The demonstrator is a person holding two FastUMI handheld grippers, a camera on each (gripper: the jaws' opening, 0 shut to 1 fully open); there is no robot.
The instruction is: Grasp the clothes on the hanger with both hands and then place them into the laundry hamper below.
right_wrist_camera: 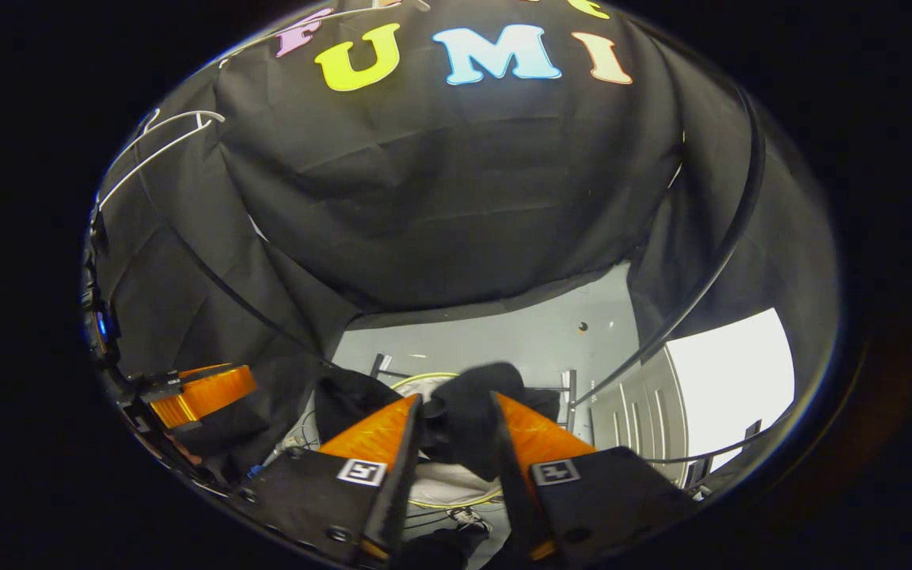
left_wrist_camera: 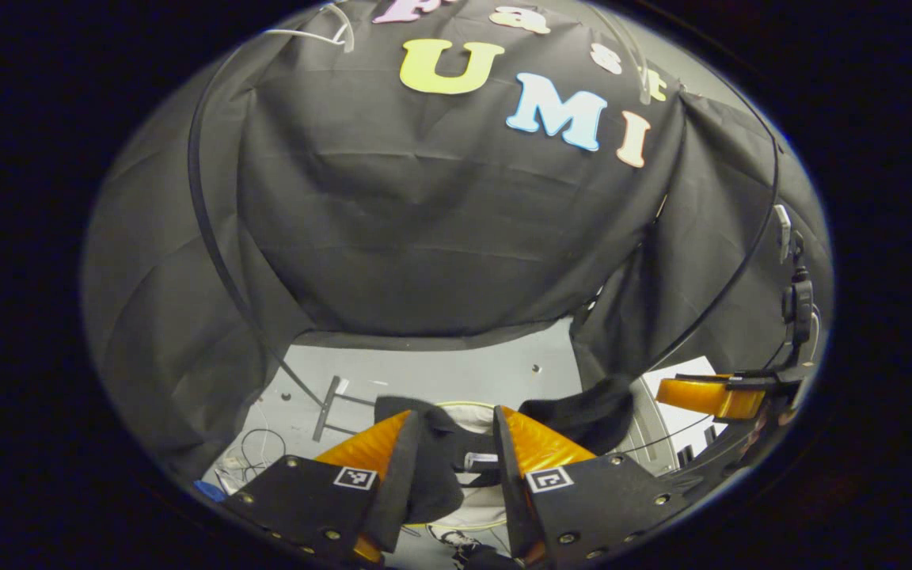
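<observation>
Lowering step of the transfer. The left gripper [left_wrist_camera: 456, 443] is clenched on a fold of the dark garment [left_wrist_camera: 432, 467], soft matte cloth bunched between both of its fingers; the right gripper [right_wrist_camera: 456, 431] grasps another bunch of the same garment, which bulges up between its wedge-shaped fingers. The cloth sags in a slack span between the two holds, directly above the laundry hamper [left_wrist_camera: 468, 507], a round, pale-lined bin with a thin yellowish rim [right_wrist_camera: 424, 378] standing on the grey floor [left_wrist_camera: 440, 372]. Empty white wire hangers [right_wrist_camera: 155, 134] show high at the left of the right gripper view, so the garment appears already off its hanger. Judged from this, the next move calls for bringing both grippers down together over the rim, then letting go so that the limp cloth drops inside and none drapes over the edge.
</observation>
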